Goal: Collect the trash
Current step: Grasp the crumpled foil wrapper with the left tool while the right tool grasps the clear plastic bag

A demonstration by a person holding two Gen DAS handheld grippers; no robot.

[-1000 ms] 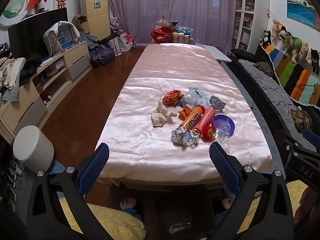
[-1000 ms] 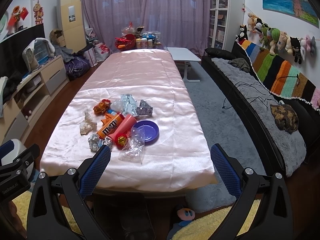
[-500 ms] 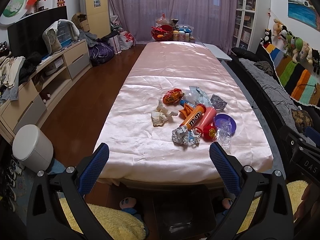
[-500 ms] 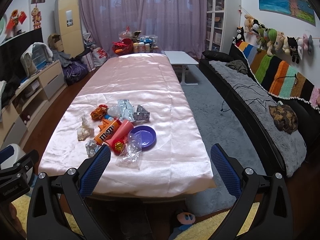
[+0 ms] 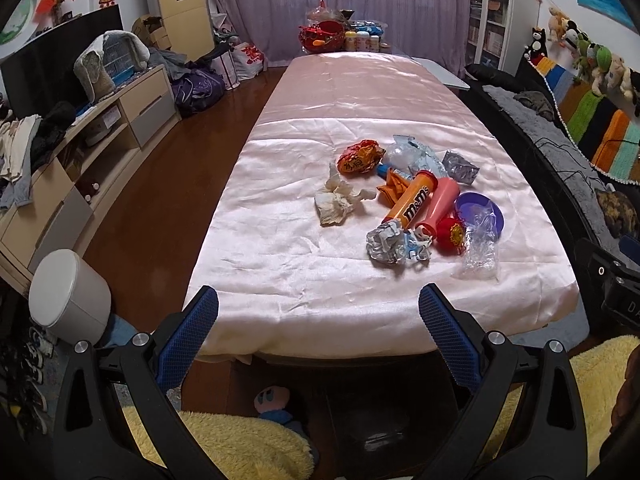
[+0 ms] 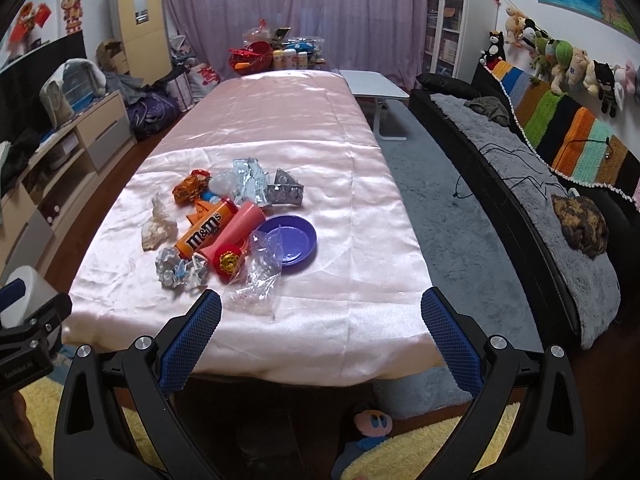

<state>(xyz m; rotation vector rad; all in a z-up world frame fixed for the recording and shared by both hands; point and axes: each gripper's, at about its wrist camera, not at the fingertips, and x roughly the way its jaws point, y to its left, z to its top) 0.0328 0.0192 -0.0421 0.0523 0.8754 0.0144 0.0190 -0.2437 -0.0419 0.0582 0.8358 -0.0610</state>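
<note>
A heap of trash lies on the pink-clothed table [image 5: 304, 264] [image 6: 360, 280]: a crumpled white tissue [image 5: 338, 200] [image 6: 158, 226], an orange m&m's tube [image 5: 410, 204] [image 6: 206, 230], a pink tube [image 5: 438, 206] [image 6: 236, 232], a foil ball [image 5: 386, 246] [image 6: 172, 270], a clear plastic bag [image 5: 480, 248] [image 6: 260, 276], a purple dish [image 5: 480, 210] [image 6: 294, 240], and an orange wrapper [image 5: 360, 158] [image 6: 190, 186]. My left gripper [image 5: 318, 314] is open, short of the table's near edge. My right gripper [image 6: 320, 314] is open, just in front of the plastic bag.
A white lidded bin [image 5: 68, 296] stands on the floor at the left. A low cabinet [image 5: 80, 152] lines the left wall. A black sofa [image 6: 540, 184] runs along the right. Bottles and a red basket [image 6: 250, 58] crowd the table's far end. Yellow rug [image 5: 224, 444] lies below.
Both grippers have moved forward toward the table, so the trash heap appears larger and closer. The jaws stay spread wide.
</note>
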